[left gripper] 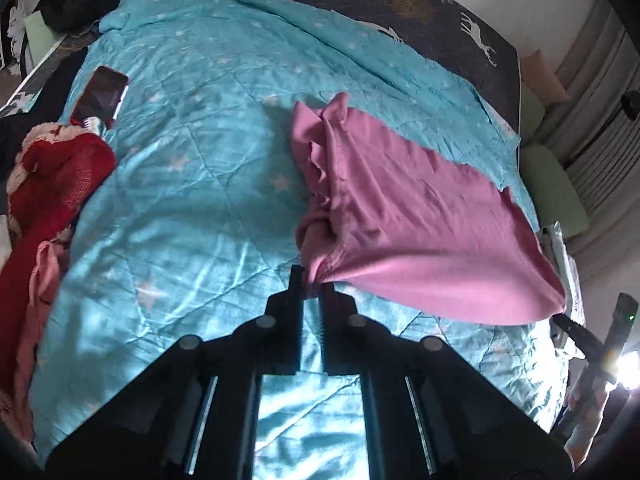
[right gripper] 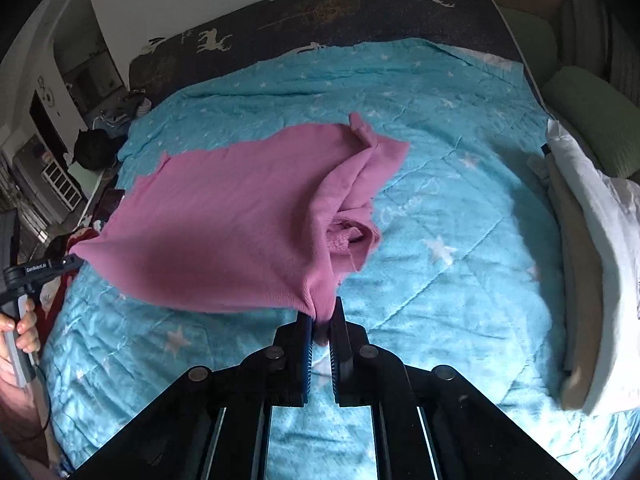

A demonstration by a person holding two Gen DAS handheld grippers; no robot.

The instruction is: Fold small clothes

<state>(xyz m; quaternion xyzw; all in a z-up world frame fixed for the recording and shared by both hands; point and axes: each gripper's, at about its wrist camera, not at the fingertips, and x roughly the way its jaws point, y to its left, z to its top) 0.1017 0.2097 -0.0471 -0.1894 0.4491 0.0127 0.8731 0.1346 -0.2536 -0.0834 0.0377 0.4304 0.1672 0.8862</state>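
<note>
A pink knitted garment [left gripper: 404, 216] hangs stretched between both grippers above a turquoise star-print quilt [left gripper: 192, 184]. My left gripper [left gripper: 311, 280] is shut on one lower corner of it. The opposite corner runs to my right gripper [left gripper: 568, 318] at the right edge of that view. In the right wrist view the pink garment [right gripper: 224, 232] spreads leftward, with my right gripper [right gripper: 322, 316] shut on a bunched corner. My left gripper [right gripper: 72, 262] pinches the far left corner, held by a hand [right gripper: 24, 328]. The garment's far end is folded and droops toward the quilt [right gripper: 460, 240].
A red knitted garment [left gripper: 56, 184] and a phone [left gripper: 102, 94] lie at the quilt's left edge. Folded white and beige clothes [right gripper: 592, 232] are stacked at the right edge. Green cushions [right gripper: 592, 116] sit beyond. Dark clothes [left gripper: 72, 0] are piled at the far left corner.
</note>
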